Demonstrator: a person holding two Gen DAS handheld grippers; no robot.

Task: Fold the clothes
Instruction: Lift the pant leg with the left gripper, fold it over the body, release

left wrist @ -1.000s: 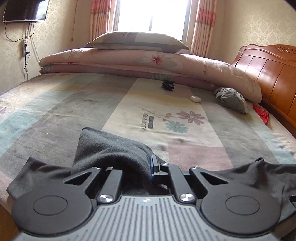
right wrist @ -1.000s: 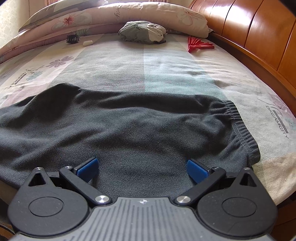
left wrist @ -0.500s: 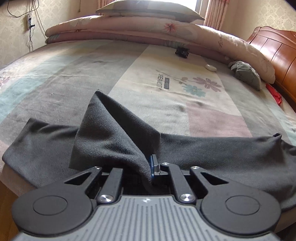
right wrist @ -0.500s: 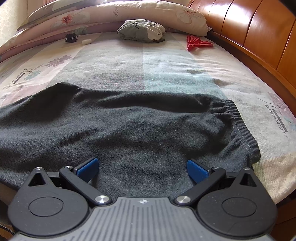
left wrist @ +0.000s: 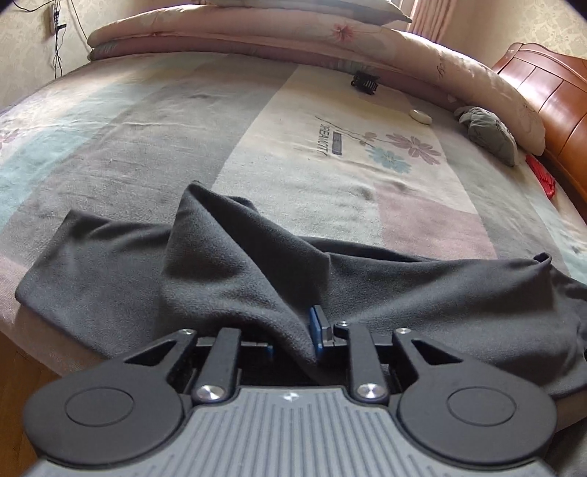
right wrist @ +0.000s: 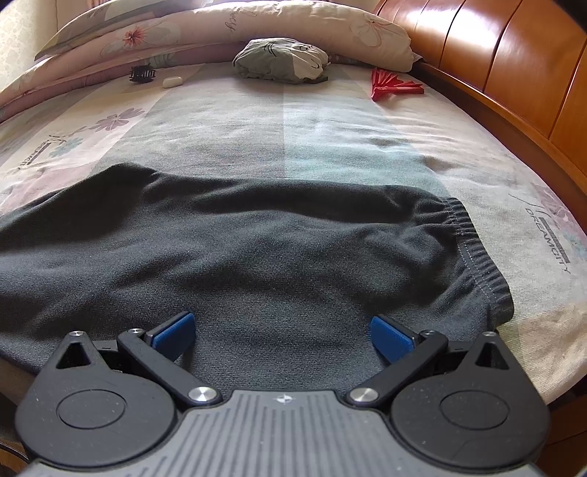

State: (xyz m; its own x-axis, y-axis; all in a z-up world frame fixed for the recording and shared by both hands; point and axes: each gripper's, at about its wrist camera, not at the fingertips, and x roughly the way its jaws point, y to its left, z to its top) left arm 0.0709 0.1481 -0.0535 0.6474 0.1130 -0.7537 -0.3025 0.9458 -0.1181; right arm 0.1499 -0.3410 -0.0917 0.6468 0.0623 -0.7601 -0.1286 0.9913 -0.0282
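Observation:
Dark grey trousers (left wrist: 422,293) lie across the near edge of the bed. In the left wrist view one leg end is bunched into a raised fold (left wrist: 220,257) that runs down between the jaws of my left gripper (left wrist: 293,339). Those jaws are opening; the cloth still drapes between them and rests against the right blue pad (left wrist: 315,330). In the right wrist view the trousers (right wrist: 256,238) lie flat, with the elastic waistband (right wrist: 477,249) at the right. My right gripper (right wrist: 282,334) hovers wide open over the cloth near the bed edge, holding nothing.
The patterned bedsheet (left wrist: 330,165) stretches beyond the trousers. At the far side lie a rolled quilt (right wrist: 220,33), a bundled grey garment (right wrist: 282,60), a red fan (right wrist: 392,86), a black hair clip (right wrist: 141,75) and a small white case (right wrist: 172,81). The wooden headboard (right wrist: 495,62) borders the right.
My left gripper has sunk and tipped down toward the bed, laying the held leg end onto the trousers, and its jaws have parted. The right gripper has not moved.

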